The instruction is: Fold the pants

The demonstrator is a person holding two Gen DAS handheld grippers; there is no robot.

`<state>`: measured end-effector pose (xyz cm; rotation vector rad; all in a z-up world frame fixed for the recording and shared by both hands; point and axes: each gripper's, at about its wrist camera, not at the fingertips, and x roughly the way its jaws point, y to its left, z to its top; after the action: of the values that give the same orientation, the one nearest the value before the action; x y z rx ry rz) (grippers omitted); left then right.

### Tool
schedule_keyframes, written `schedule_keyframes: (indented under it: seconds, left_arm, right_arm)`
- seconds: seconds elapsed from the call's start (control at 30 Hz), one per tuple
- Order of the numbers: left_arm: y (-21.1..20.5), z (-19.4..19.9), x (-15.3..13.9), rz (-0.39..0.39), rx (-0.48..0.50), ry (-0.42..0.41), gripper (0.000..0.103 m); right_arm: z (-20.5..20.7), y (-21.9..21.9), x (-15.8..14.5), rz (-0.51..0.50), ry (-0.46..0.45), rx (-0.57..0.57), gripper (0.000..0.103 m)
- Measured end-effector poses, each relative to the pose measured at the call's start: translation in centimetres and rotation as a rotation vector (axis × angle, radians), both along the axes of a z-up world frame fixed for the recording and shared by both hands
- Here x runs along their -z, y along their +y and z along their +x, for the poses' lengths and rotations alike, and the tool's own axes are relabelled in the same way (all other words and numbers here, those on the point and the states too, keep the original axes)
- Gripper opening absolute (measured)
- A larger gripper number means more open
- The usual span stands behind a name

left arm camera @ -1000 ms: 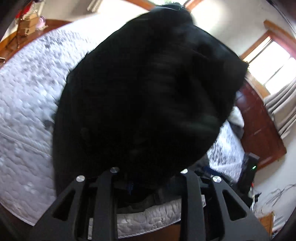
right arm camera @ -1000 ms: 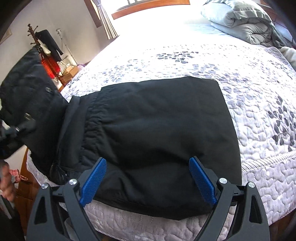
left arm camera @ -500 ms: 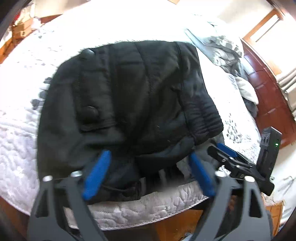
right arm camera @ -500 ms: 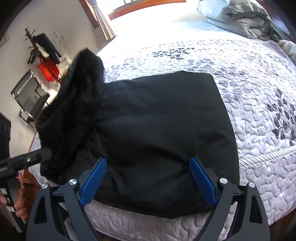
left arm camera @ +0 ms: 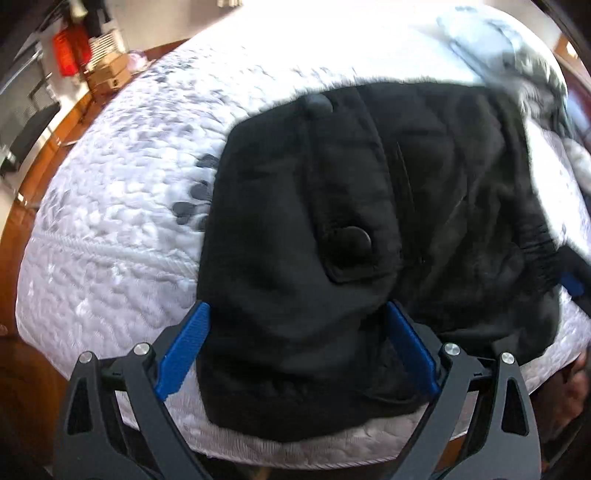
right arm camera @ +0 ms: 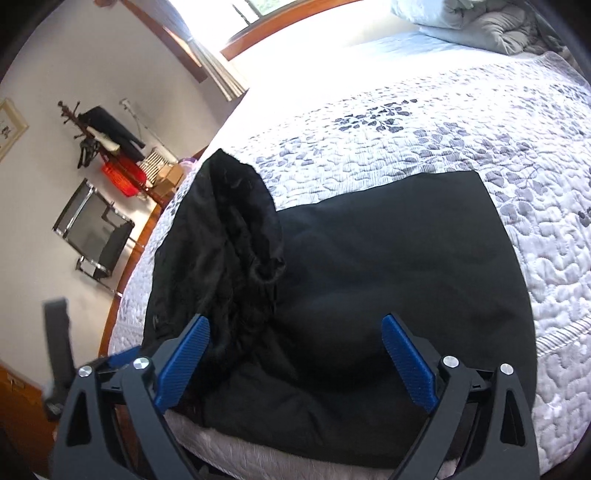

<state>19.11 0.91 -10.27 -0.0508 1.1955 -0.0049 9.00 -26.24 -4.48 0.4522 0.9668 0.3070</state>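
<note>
Quilted bed (right arm camera: 424, 147): black pants (right arm camera: 369, 277), probably duvet (right arm camera: 476, 22).

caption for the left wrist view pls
Open left gripper above black pants folded on a quilted bed.

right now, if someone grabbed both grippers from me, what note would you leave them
Left gripper: open, jaws have just been opening; it has let go of the black pants, which lie under it, not pinched.
Right gripper: open, above the near edge of the pants, holding nothing.
Pants: on the quilted bed, near its front edge.
Done: one end folded over onto the rest.
Left: the folded end sits bunched and lumpy on the left; flatten it, then probably one more fold.
</note>
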Motion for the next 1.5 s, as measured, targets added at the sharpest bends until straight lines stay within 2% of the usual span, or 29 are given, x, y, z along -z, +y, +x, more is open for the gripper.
schedule_keyframes:
  seconds: [0.07, 0.23, 0.4, 0.63, 0.7, 0.73, 0.77, 0.8, 0.83, 0.87, 1.0, 1.1, 1.2, 1.5]
  left_arm:
    - [0.5, 0.0, -0.1, 0.009, 0.010, -0.017, 0.097]
    - [-0.8, 0.2, -0.1, 0.039, 0.057, -0.027, 0.098]
    - [-0.6, 0.6, 0.3, 0.016, 0.056, -0.026, 0.099]
    - [0.1, 1.4, 1.1, -0.006, 0.056, -0.026, 0.100]
    - [0.3, 1.4, 1.1, -0.008, 0.058, -0.025, 0.100]
    - [0.5, 1.5, 1.0, -0.015, 0.059, -0.026, 0.100]
    - [0.8, 1.5, 0.9, -0.024, 0.053, -0.028, 0.100]
    - [1.3, 1.5, 0.7, -0.037, 0.039, -0.030, 0.100]
    - [1.9, 1.4, 0.5, -0.064, 0.017, -0.032, 0.100]
    - [2.6, 1.5, 0.4, -0.088, -0.008, -0.034, 0.100]
    - [5.6, 1.6, 0.7, -0.183, -0.127, -0.021, 0.100]
    - [6.7, 1.5, 0.4, -0.208, -0.162, -0.029, 0.100]
    - [7.8, 1.1, -0.7, -0.208, -0.209, -0.076, 0.100]
    - [5.5, 0.9, -1.0, -0.220, -0.101, -0.066, 0.100]
  right_arm:
    - [0.5, 0.1, 0.3, 0.001, 0.020, 0.011, 0.095]
    - [1.2, -0.1, -0.3, 0.005, -0.002, 0.020, 0.096]
    - [2.9, 0.0, 0.1, 0.115, 0.020, 0.025, 0.096]
    - [4.9, 2.7, 1.5, 0.079, 0.053, -0.025, 0.097]
    - [4.9, 3.3, 1.8, 0.039, 0.034, -0.032, 0.085]
    - [4.8, 3.4, 1.8, 0.037, 0.024, -0.045, 0.058]
    - [4.7, 3.6, 2.0, 0.066, 0.022, -0.075, 0.037]
    - [4.5, 3.6, 2.1, 0.072, 0.023, -0.070, 0.033]
    - [4.3, 3.5, 2.0, 0.068, 0.012, -0.069, 0.023]
    - [4.2, 3.5, 1.9, 0.064, -0.004, -0.074, 0.018]
    - [3.3, 2.8, 1.1, 0.111, -0.042, -0.084, 0.015]
    - [2.3, 2.4, 0.5, 0.149, -0.066, -0.108, 0.014]
    - [1.8, 1.2, 0.4, 0.228, -0.056, -0.097, 0.014]
    - [-0.7, -2.4, -1.8, 0.240, -0.096, -0.057, 0.013]
